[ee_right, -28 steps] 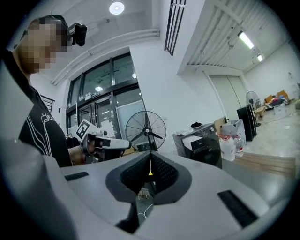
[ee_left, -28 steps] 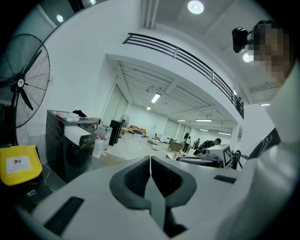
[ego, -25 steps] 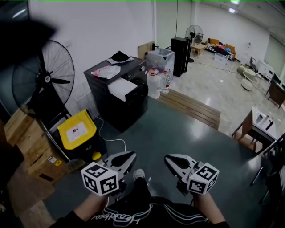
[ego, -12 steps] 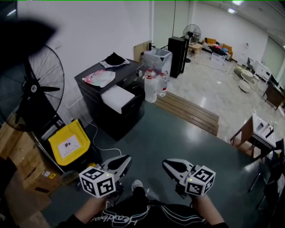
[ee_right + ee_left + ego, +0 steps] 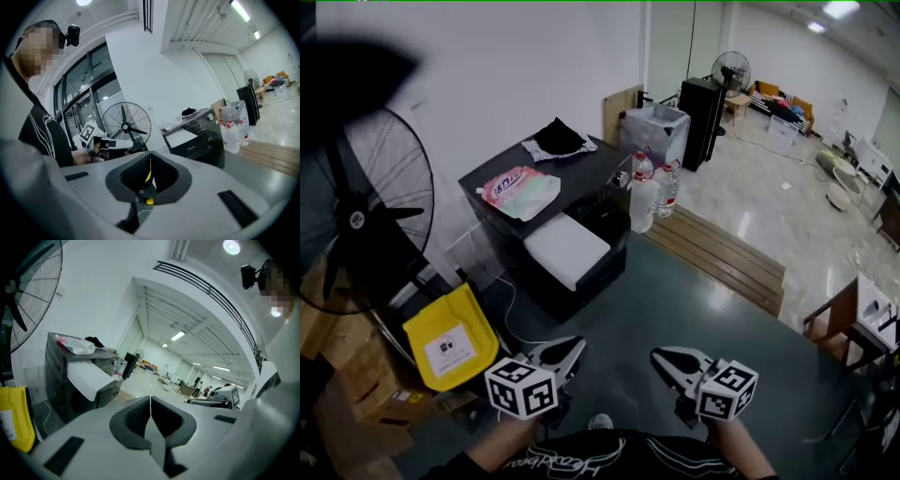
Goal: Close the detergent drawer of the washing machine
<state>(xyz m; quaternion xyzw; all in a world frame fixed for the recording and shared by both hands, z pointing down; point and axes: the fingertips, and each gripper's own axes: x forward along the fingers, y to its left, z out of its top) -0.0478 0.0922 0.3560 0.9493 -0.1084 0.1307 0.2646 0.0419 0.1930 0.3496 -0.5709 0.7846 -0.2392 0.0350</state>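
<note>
Head view, detergent drawer (image 5: 567, 251): it stood pulled out, white, from the front of the black washing machine (image 5: 591, 183), well apart from both grippers.
Head view, left gripper (image 5: 565, 353): it was in front of the washing machine, with its jaws together.
Head view, right gripper (image 5: 667, 361): it was beside the left gripper, also with its jaws together.
Head view, on top of the washing machine: a pink and white pouch (image 5: 516, 190), its print too small to read, and a black cloth (image 5: 558, 139).
Head view, around the washing machine: a big fan (image 5: 356, 220) and a yellow box (image 5: 450, 342) were on its left side, and water bottles (image 5: 644, 195) were just beside its right side.
Left gripper view, jaws: the pads were pressed together with nothing held; the detergent drawer (image 5: 89, 376) lay far beyond them, to the left.
Right gripper view, jaws: they were closed to a thin slit and held nothing; the detergent drawer (image 5: 180, 136) lay beyond them, to the right.
Right gripper view, writing: a small logo (image 5: 189, 148) on the washing machine's front seemed to read "Midea".
</note>
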